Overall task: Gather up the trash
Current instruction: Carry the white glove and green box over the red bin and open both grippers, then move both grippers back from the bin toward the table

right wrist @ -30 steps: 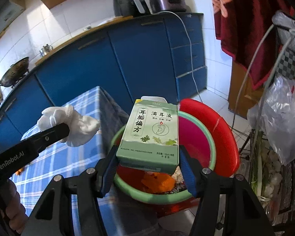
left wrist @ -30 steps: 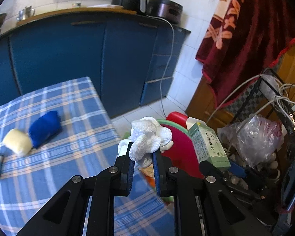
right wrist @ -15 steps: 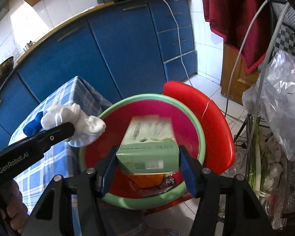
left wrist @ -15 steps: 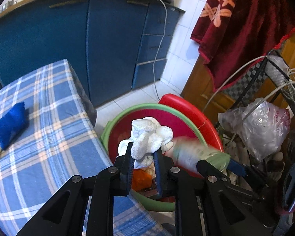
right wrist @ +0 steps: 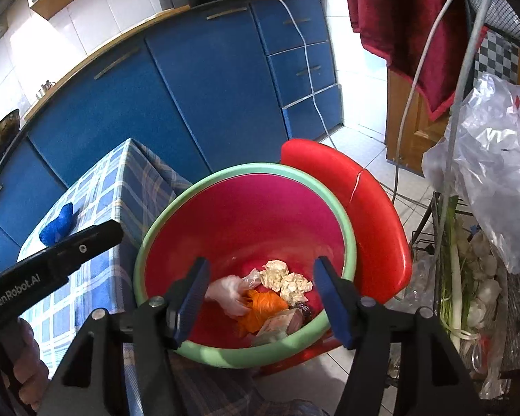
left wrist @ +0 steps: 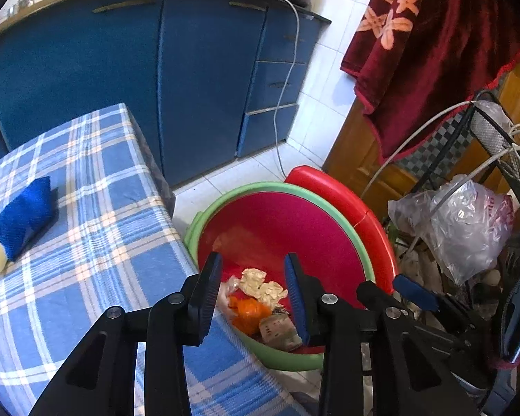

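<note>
Left wrist: we see the left gripper (left wrist: 253, 277) over the basin (left wrist: 332, 204), jaws opening, nothing between them; trash (left wrist: 260, 298) lies in the basin bottom. Right wrist: we see the right gripper (right wrist: 261, 286) over the same basin (right wrist: 346, 228), jaws opening, empty.

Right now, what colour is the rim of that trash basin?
Pale green rim, around a red inside; the right wrist view shows it best.
</note>
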A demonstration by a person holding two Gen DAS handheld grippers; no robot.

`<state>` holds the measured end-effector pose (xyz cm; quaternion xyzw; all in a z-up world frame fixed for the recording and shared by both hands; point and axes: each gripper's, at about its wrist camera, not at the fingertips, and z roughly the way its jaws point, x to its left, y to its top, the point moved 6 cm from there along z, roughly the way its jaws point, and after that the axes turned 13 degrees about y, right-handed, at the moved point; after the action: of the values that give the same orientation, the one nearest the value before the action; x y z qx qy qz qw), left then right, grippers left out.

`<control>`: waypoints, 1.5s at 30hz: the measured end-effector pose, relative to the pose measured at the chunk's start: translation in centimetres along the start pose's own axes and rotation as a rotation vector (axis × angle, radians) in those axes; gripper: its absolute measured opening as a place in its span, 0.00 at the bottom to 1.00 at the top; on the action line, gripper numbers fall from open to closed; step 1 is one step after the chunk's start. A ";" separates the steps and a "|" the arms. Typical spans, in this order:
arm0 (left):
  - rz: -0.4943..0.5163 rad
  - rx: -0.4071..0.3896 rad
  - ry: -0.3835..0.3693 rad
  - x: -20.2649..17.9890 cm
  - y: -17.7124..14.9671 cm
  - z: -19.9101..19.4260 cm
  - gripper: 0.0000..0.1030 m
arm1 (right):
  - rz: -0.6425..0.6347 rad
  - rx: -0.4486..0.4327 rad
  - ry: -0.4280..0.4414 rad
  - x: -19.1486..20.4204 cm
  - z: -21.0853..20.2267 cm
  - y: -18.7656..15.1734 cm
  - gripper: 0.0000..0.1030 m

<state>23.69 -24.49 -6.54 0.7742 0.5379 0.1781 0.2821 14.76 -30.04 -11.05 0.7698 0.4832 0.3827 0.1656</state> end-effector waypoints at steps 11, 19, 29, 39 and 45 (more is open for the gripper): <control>-0.037 -0.020 0.028 2.1 -0.7 -2.1 0.39 | -0.009 -0.027 0.019 1.6 -1.7 -0.2 0.72; -0.073 -0.037 0.051 4.0 -1.2 -3.7 0.41 | -0.024 -0.045 0.033 3.1 -2.9 -0.2 0.76; -0.125 -0.058 0.081 6.8 -2.0 -5.9 0.41 | -0.057 -0.064 0.053 5.3 -4.3 -0.3 0.79; -0.178 -0.079 0.119 9.9 -3.0 -7.9 0.41 | -0.101 -0.070 0.082 8.0 -5.1 -0.3 0.80; -0.211 -0.099 0.154 12.0 -3.5 -9.3 0.41 | -0.137 -0.075 0.108 10.1 -5.5 -0.3 0.80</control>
<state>20.01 -10.08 -1.80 0.6827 0.6268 0.2326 0.2948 12.88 -21.74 -3.40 0.7065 0.5282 0.4292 0.1939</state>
